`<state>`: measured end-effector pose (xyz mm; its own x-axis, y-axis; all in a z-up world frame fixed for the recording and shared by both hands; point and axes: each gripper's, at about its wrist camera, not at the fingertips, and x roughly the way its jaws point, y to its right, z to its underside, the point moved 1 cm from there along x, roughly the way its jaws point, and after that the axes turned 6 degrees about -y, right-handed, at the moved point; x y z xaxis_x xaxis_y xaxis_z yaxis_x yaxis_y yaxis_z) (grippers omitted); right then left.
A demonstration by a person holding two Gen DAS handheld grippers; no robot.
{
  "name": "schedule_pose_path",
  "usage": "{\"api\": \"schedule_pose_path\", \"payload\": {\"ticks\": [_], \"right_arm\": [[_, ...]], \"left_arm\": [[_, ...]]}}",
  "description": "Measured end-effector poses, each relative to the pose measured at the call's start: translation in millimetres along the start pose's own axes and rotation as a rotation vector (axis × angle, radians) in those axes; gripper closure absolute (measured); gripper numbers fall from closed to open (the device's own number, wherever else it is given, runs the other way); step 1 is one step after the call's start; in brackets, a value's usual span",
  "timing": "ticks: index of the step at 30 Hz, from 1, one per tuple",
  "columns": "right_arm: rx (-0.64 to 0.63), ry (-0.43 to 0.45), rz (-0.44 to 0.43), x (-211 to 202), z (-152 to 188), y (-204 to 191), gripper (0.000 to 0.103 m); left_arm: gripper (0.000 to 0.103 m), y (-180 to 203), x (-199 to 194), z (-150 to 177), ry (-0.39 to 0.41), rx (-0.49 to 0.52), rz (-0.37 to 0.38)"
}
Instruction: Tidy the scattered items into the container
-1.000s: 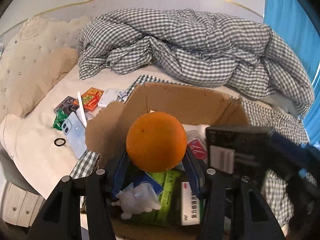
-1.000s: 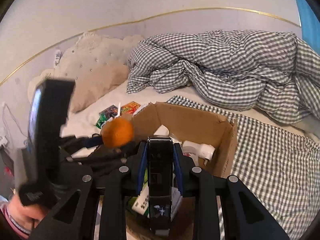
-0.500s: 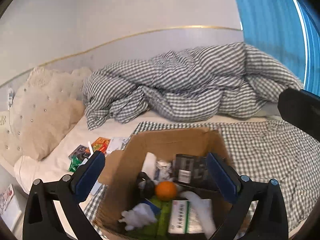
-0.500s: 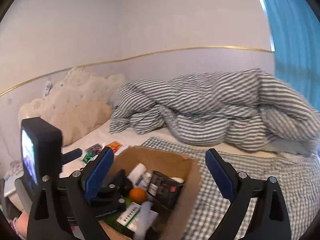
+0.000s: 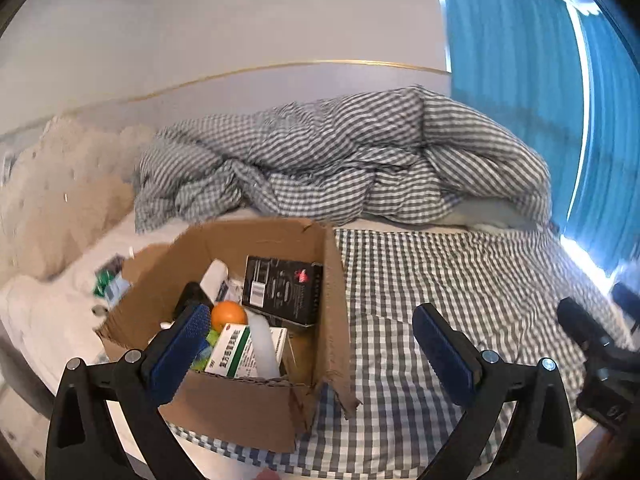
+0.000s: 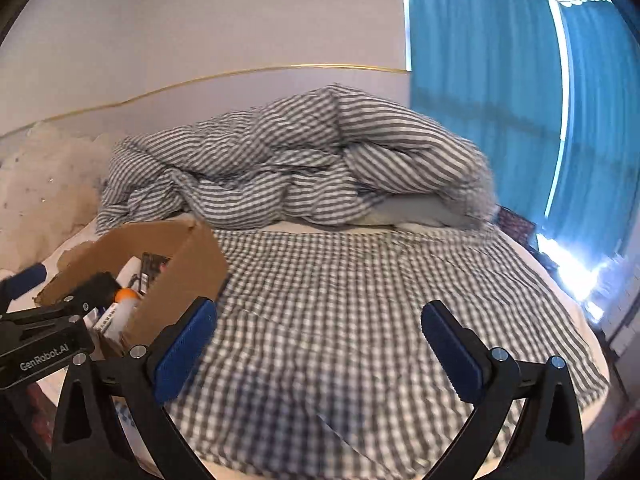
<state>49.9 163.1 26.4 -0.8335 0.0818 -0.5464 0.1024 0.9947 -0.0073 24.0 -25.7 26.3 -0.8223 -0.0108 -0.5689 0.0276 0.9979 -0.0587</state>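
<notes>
Two grippers: the left gripper (image 5: pixel 310 322) and the right gripper (image 6: pixel 320 324) both stand with jaws spread wide and hold nothing.
Landmark: cardboard box (image 5: pixel 332 292), set on the checked sheet (image 5: pixel 460 272) near the bed's front edge, its front wall torn at the lower right corner.
Box contents: orange (image 5: pixel 228 317) near the middle; black carton (image 5: pixel 282 290) leaning against the right wall; green-and-white medicine box (image 5: pixel 240 354) at the front, with a pale translucent piece lying across it.
Items outside: a few small packets (image 5: pixel 108 280) lie on the white sheet just left of the box, blurred; their kinds cannot be told.
Left gripper position: in front of the box, its left pad overlapping the front-left corner in view.
Right gripper position: right of the box, over bare checked sheet.
Bedding: rumpled checked duvet (image 5: pixel 340 164) behind the box; cream pillow (image 5: pixel 52 200) behind and to its left.
Handling judgement: the packets look flat, light and thin; on soft bedding they would sink under pressure, so an edge pinch with a shallow approach seems safest.
Box judgement: cardboard is light and the torn corner weak; pushing on the walls would shift it.
Progress judgement: most items appear boxed; the packets to the left remain.
</notes>
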Motion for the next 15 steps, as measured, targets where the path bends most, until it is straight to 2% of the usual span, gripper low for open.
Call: {"api": "schedule_pose_path", "payload": {"ticks": [7,15], "right_arm": [[0.032,0.021,0.019,-23,-9,14,0.0],[0.016,-0.014,0.035,-9,0,11,0.0]], "left_arm": [[0.0,19,-22,-5,0.04,0.037,0.006],[0.0,11,-21,-4,0.03,0.012,-0.005]]}}
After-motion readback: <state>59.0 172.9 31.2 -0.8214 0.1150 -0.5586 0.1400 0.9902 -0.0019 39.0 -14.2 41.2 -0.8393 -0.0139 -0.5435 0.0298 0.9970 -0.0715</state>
